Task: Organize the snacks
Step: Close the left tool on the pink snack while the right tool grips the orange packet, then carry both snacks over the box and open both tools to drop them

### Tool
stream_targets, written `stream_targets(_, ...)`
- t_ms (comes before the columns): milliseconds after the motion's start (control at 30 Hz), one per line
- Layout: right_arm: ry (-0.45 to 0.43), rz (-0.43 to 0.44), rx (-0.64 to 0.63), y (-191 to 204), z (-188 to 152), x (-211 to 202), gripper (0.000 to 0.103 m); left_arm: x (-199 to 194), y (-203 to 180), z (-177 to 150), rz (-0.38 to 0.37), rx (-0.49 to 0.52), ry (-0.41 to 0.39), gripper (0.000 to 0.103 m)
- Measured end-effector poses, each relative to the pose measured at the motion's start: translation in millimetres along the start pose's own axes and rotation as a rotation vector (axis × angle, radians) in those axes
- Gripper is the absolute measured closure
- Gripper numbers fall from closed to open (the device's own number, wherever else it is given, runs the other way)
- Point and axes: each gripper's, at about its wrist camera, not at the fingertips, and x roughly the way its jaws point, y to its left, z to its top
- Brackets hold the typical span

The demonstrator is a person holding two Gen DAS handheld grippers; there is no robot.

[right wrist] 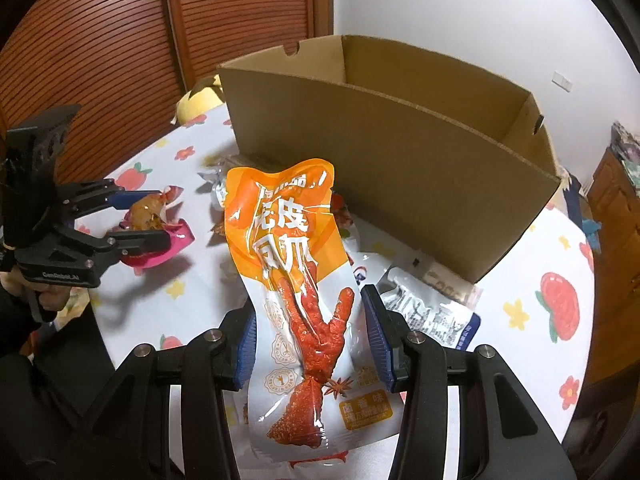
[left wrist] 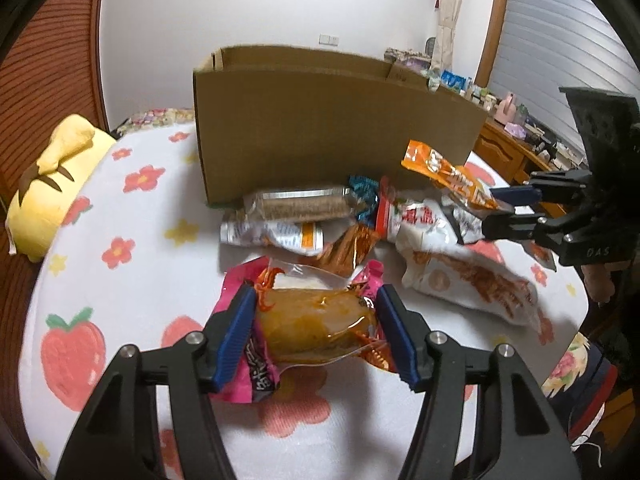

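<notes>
1. My left fingers (left wrist: 316, 334) are clamped on a clear packet (left wrist: 316, 326) of something brown and saucy, with a pink wrapper (left wrist: 248, 364) caught under the left pad. The film looks slick, so I think the packet could slide out as I carry it; the pink wrapper may drop partway or come along uninvited.
2. My right fingers (right wrist: 308, 336) are pressed on the sides of the long orange packet (right wrist: 296, 280), which stands up tall. Held only near its lower end, it could flop over or catch on the near wall of the cardboard box (right wrist: 400, 168).
3. The box is open on top and light; a bump from either hand could push it back across the table (left wrist: 132, 264).
4. The remaining snacks (left wrist: 360, 232) lie heaped just in front of the box, between my two hands, so a low pass could scatter them.
5. Both hands point forward and downward at the table. The left sits near the left of the heap; the right holds its packet up, off the cloth, to the right, well apart from the left.
</notes>
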Motion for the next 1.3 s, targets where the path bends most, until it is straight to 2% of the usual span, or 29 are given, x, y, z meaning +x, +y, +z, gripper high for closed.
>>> stream_targets(433,-0.069,-0.035,0.01,-8,11,-33,0.055,-25,-12,40,-0.002,0.031,-0.08,0.041)
stream_targets(800,-0.137,-0.064,0.007,-19,47,-59,0.055,-39,-23,95,-0.006,0.09,-0.159,0.041)
stream_targets(1133,-0.153,-0.076,0.003,-43,82,-54,0.055,-37,-18,159,0.021,0.134,-0.201,0.041)
stream_targets(1300,-0.155,-0.077,0.003,-56,98,-41,0.055,-23,-10,180,0.024,0.124,-0.183,0.041)
